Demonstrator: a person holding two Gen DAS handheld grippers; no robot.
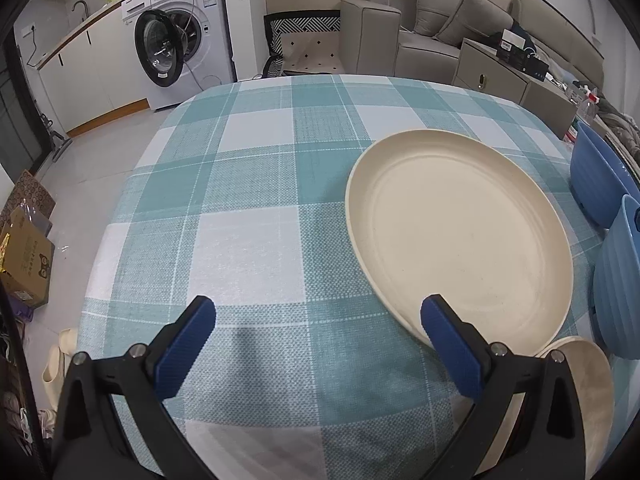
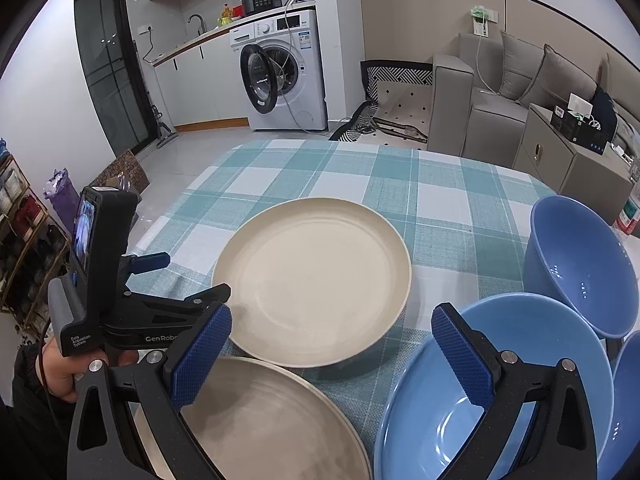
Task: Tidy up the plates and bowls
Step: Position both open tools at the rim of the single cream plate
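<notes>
A large cream plate (image 1: 456,232) lies on the checked tablecloth, also visible in the right wrist view as the cream plate (image 2: 312,280). A second cream plate (image 2: 272,420) lies nearer, under my right gripper's left finger, and shows as the second plate (image 1: 584,392) at the lower right. Three blue bowls stand to the right: the near bowl (image 2: 500,380), the far bowl (image 2: 580,268) and an edge bowl (image 2: 628,400). My left gripper (image 1: 320,320) is open over the cloth, its right finger over the large plate's near rim. My right gripper (image 2: 332,328) is open and holds nothing.
The table (image 1: 248,184) has a teal and white checked cloth. A hand (image 2: 60,368) holds the left gripper (image 2: 199,273) at the table's left edge. Beyond the table are a washing machine (image 1: 180,36) with its door open, a grey sofa (image 2: 500,92) and boxes (image 1: 24,264) on the floor.
</notes>
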